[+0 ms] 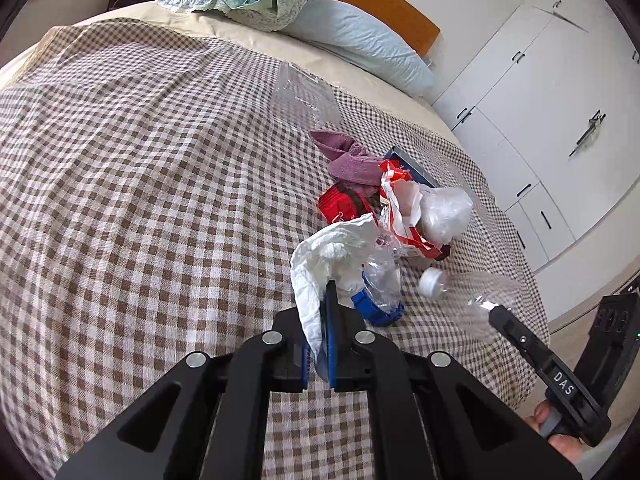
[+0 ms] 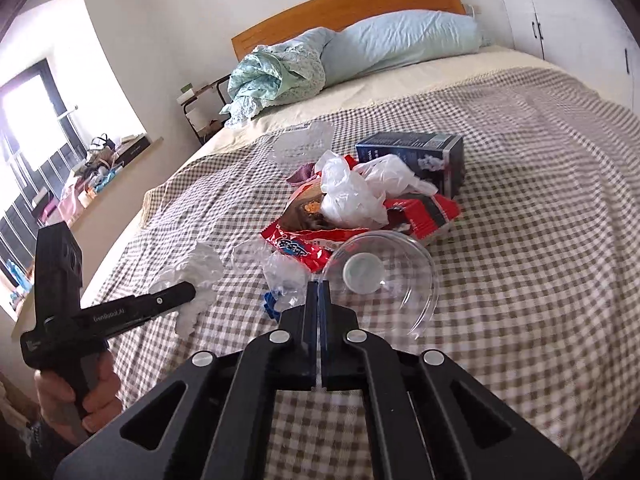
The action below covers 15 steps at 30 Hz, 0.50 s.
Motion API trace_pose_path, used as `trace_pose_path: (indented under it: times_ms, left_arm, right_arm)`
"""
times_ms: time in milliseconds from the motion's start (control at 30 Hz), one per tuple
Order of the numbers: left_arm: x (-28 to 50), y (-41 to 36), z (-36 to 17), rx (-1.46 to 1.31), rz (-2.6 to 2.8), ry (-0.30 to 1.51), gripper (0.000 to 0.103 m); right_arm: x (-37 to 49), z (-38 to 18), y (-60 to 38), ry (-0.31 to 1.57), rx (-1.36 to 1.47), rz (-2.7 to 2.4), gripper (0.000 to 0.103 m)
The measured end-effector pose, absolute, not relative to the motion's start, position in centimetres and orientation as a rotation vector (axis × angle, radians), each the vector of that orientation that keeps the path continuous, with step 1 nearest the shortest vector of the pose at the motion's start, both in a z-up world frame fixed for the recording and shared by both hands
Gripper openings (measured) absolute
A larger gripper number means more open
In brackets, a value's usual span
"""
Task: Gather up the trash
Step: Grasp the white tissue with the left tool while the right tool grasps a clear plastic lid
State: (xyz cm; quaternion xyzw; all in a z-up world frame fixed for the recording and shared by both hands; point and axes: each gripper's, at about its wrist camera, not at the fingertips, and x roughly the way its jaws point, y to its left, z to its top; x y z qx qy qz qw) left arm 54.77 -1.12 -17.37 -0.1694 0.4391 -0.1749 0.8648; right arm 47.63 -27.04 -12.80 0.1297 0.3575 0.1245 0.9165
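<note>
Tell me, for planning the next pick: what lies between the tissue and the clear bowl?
A crushed clear bottle with a blue label lies between tissue and bowl, seen in the right wrist view.

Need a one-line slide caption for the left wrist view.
Left gripper shut on crumpled white tissue beside trash on checked bedspread.

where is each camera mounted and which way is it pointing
Left wrist view: sits on the left gripper, looking down along its fingers across the checked bedspread at the trash pile, shut on a white tissue; the right gripper and its hand show at lower right.
Right wrist view: sits on the right gripper, facing the headboard, shut on a clear plastic bowl's rim; the left gripper and hand show at lower left.
Shared: the bed, the red wrapper, the white bottle cap.
</note>
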Motion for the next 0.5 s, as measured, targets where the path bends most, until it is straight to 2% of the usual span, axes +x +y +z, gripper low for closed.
trace_pose_path:
  times_ms: [267, 500]
  left_arm:
    - [48.0, -4.9, -12.0, -0.234, -0.408, 0.868, 0.003]
    - [41.7, -13.5, -11.5, -0.152, -0.607, 0.981, 0.003]
  right_arm:
    - [39.8, -9.5, -31.6, 0.689, 0.046, 0.167, 0.001]
    - [32.2, -9.3, -39.2, 0.660, 0.133, 0.057, 0.001]
